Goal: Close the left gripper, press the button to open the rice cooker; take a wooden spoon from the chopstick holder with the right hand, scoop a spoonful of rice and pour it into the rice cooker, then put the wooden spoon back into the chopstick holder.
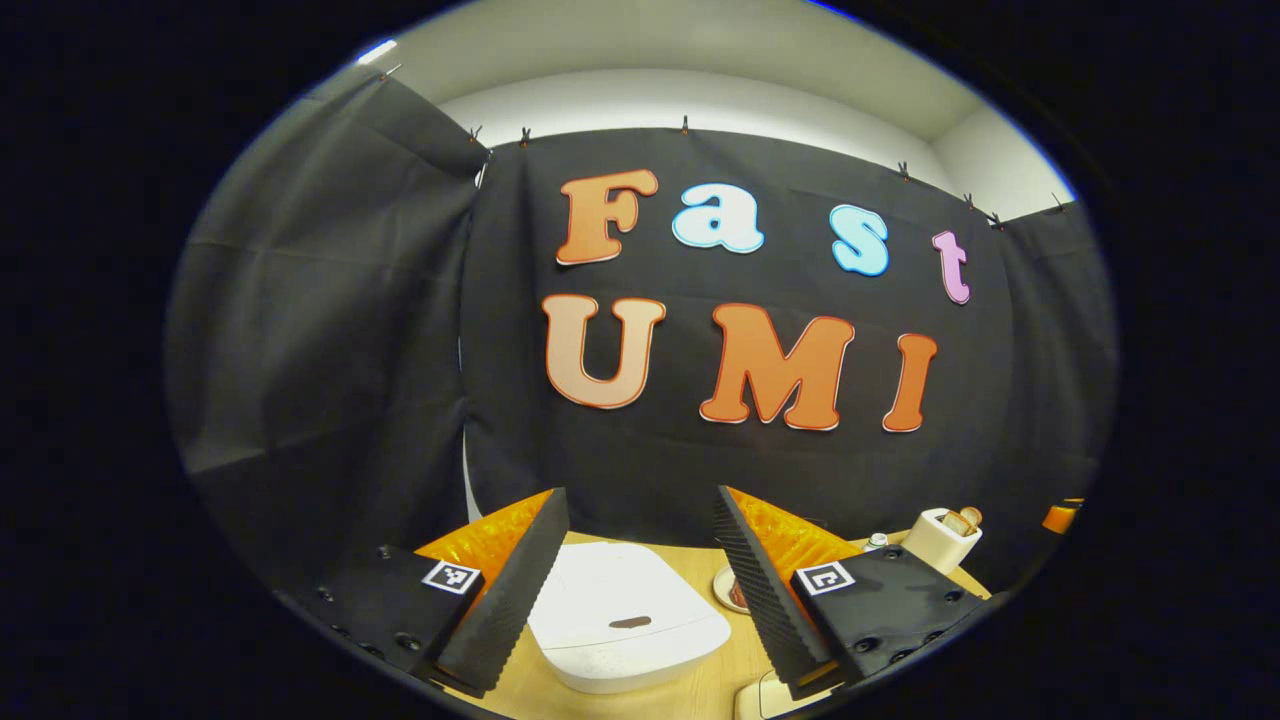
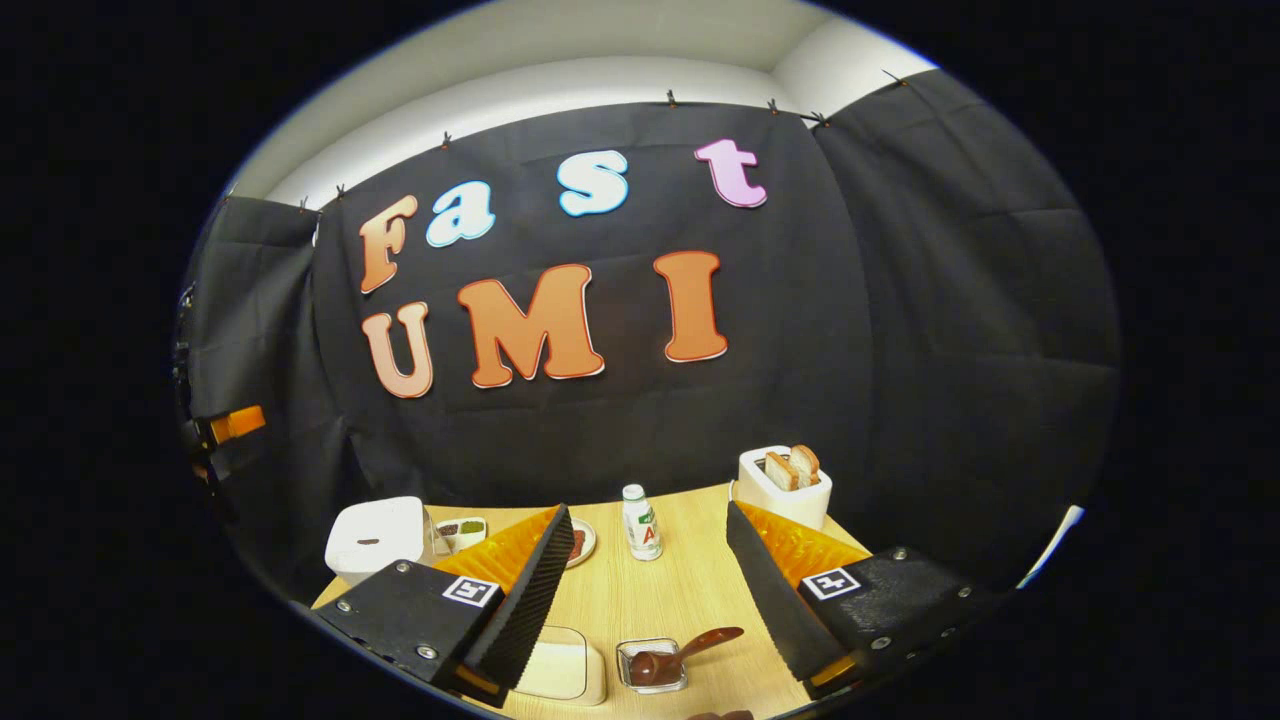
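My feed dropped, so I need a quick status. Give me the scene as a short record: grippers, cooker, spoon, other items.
left gripper: open, holding nothing, above the rice cooker
right gripper: open, holding nothing
rice cooker: white, lid closed, on the table
spoon: brown, lying in a small clear holder near the table's front edge
toaster: white, bread in its slots, at the back
bottle: upright, mid-table
task progress: no step begun
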Demonstrator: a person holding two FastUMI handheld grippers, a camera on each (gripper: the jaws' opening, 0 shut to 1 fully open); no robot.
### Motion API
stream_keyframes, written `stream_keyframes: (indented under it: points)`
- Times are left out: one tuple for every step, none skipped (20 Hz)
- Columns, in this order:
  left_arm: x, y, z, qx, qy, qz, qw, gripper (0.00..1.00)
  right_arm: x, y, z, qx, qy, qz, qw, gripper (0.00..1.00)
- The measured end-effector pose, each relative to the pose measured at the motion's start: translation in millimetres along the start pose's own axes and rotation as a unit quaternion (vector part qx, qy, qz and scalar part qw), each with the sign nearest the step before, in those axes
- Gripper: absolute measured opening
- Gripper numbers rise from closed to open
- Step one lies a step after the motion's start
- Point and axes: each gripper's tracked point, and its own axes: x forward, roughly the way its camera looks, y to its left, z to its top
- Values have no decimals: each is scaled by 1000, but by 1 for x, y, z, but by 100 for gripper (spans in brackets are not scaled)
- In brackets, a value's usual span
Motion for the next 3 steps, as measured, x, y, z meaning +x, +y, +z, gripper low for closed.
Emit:
stream_keyframes:
  points:
    - [-6,2,6,2,-6,3,1000,100,-2,3,4,-5,-6,2,1000,95]
    - [-10,2,12,2,-14,3,1000,97,-4,4,6,-11,-12,3,1000,95]
    - [-14,2,16,-1,-23,-1,1000,100,-4,5,8,-16,-16,3,1000,95]
